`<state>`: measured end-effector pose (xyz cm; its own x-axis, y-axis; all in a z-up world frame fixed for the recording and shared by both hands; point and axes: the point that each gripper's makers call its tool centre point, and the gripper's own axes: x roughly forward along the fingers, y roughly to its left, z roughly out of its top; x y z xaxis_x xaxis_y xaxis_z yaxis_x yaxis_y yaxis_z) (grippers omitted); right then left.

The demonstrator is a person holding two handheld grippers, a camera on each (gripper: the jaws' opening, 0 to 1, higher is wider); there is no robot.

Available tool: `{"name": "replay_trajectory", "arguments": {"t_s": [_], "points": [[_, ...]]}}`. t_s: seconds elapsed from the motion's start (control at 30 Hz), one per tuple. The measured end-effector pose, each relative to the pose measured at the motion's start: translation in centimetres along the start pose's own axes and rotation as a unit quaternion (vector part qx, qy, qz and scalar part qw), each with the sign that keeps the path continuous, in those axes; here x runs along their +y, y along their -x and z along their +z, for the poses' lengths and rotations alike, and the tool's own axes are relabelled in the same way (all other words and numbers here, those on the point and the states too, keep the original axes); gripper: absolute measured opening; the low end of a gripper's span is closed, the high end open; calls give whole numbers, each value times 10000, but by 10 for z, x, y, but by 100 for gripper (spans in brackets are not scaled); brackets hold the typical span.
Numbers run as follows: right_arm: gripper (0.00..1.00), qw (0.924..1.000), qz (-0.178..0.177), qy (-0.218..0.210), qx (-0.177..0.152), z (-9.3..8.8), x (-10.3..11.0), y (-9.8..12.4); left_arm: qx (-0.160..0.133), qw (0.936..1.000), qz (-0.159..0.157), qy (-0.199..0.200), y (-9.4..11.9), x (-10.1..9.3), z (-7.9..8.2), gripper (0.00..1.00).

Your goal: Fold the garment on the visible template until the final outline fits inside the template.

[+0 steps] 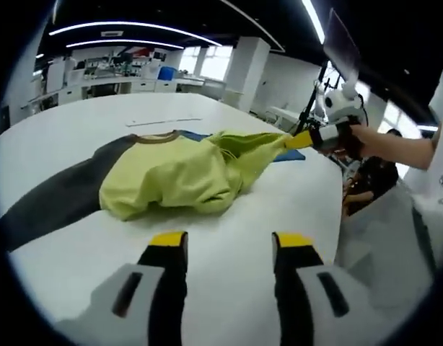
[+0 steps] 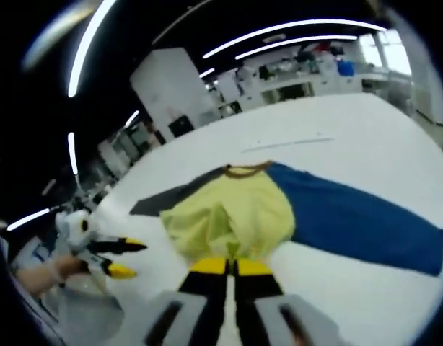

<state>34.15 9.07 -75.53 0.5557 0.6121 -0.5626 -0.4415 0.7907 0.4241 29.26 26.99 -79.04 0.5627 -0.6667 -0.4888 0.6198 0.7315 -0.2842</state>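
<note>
A yellow-green garment (image 1: 171,176) with a brown collar lies bunched on the white counter (image 1: 229,267), in the middle of the left gripper view. One grey sleeve (image 1: 55,198) stretches toward the left of that frame, and a blue sleeve (image 2: 351,216) runs toward the right of the right gripper view.

The left gripper (image 1: 229,249) rises from the bottom of its own view with its yellow-tipped fingers (image 1: 167,241) spread apart — nothing between them, and they sit over bare counter just short of the cloth. It also appears at the lower left of the right gripper view, held by a hand (image 2: 45,274).

The right gripper (image 2: 232,268) has its fingers pressed together on the near edge of the garment. In the left gripper view it pulls a stretched point of fabric toward the right of the frame — a person's hand (image 1: 366,137) grips it there.
</note>
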Motion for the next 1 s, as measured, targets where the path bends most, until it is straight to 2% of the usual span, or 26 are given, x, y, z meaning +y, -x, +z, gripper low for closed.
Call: {"name": "replay_trajectory", "arguments": {"t_s": [0.17, 0.27, 0.37, 0.43, 0.57, 0.67, 0.73, 0.83, 0.9, 0.93, 1.0], "points": [[0, 10000, 31, -36, 21, -5, 3, 1, 194, 9995, 209, 122, -24, 22, -5, 41], [0, 10000, 55, -63, 23, -6, 4, 1, 288, 9992, 268, 60, -30, 33, -7, 41], [0, 9999, 53, -87, 13, -7, 3, 1, 377, 9990, 225, -123, -36, 36, -9, 39], [0, 9999, 67, -128, 1, -6, 4, 1, 377, 9988, 193, -250, -39, 34, -6, 39], [0, 9999, 41, -97, 18, -7, 2, 1, 187, 9996, 128, -196, -38, 29, 8, 38], [0, 9999, 49, -132, 24, -8, 2, 1, 81, 9996, 201, -165, -39, 32, 11, 36], [0, 9999, 37, -114, 23, -8, 2, 0, -37, 9996, 243, -160, -37, 32, 16, 29], [0, 9999, 53, -147, 22, -9, 2, -1, -196, 9997, 137, -74, -38, 33, 25, 13], [0, 9999, 55, -136, 26, -9, 4, -1, -224, 9995, 178, -137, -40, 34, 30, 3], [0, 9999, 59, -143, 24, -9, 3, -1, -215, 9995, 186, -132, -42, 35, 32, 0], [0, 9998, 67, -169, 11, -9, 4, -1, -168, 9995, 239, -82, -44, 43, 33, 0]]}}
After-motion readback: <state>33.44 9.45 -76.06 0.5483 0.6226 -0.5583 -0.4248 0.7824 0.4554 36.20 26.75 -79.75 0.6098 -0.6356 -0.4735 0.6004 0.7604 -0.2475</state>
